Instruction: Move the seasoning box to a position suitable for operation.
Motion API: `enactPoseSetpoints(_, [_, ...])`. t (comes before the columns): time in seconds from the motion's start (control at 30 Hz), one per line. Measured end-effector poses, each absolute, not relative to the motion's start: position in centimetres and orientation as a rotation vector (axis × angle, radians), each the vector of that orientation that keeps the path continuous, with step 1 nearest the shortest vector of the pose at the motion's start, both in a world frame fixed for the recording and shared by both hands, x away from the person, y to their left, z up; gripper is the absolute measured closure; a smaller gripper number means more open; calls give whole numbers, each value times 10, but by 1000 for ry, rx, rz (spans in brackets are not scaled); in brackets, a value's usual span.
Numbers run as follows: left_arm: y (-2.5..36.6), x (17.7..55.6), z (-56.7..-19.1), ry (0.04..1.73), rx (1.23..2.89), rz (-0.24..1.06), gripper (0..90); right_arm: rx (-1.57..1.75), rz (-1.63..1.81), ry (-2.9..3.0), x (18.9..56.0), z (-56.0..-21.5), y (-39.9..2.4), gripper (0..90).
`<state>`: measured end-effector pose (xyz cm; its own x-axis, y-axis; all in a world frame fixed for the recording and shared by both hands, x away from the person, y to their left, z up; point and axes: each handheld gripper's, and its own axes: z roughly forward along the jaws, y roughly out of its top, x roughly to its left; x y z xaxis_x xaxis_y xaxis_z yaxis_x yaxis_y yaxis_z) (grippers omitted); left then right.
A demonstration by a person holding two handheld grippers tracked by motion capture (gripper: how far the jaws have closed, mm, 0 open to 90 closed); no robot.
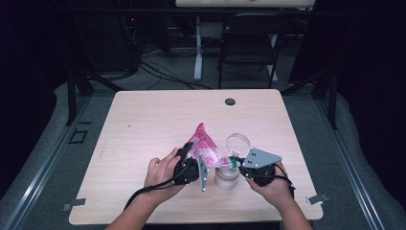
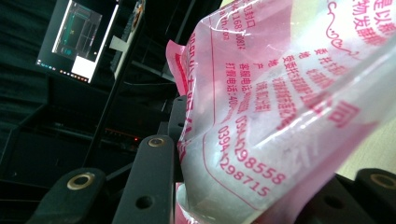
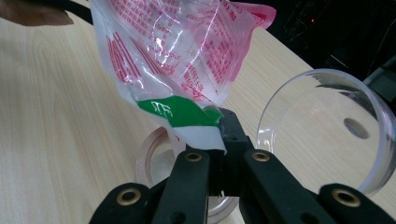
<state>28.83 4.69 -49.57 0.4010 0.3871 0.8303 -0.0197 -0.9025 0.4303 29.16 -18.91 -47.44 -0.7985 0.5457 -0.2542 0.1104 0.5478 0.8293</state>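
Pale wooden table (image 1: 143, 124) fills the middle of the high view, dark room behind; low centre, the left gripper (image 1: 194, 167) clamps one side of a crinkled pink-printed clear plastic bag (image 1: 205, 143), while the right gripper (image 1: 237, 165) pinches its green-and-white corner shut above a clear round jar (image 1: 226, 178), with a clear round lid (image 1: 238, 142) just beyond

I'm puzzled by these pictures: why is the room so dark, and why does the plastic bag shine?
High view: light falls on the table while the surroundings stay near black. Left gripper view: the pink printed bag sits very close, with a glare streak across its film, and the dark background is soft. Right gripper view: white highlights glint on the bag and the clear lid.
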Motion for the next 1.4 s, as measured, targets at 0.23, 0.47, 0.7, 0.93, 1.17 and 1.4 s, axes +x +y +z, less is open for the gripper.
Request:
enactPoseSetpoints(0.23, [52,286,-500,351,2289,1480,711,522,1189,2281,291,-473,-185,900])
enactPoseSetpoints(0.47, [56,284,-506,395,2280,1449,711,507,1193,2276,291,-470,-179,900])
enactPoseSetpoints(0.7, [57,284,-510,414,2276,1420,711,498,1204,2270,290,-469,-175,900])
enactPoseSetpoints(0.93, [59,282,-514,440,2271,1366,711,496,1213,2263,289,-468,-174,900])
enactPoseSetpoints(1.17, [61,281,-519,451,2270,1360,710,496,1216,2253,288,-468,-171,900])
enactPoseSetpoints(1.4, [61,279,-524,479,2262,1337,705,489,1211,2242,286,-468,-168,900])
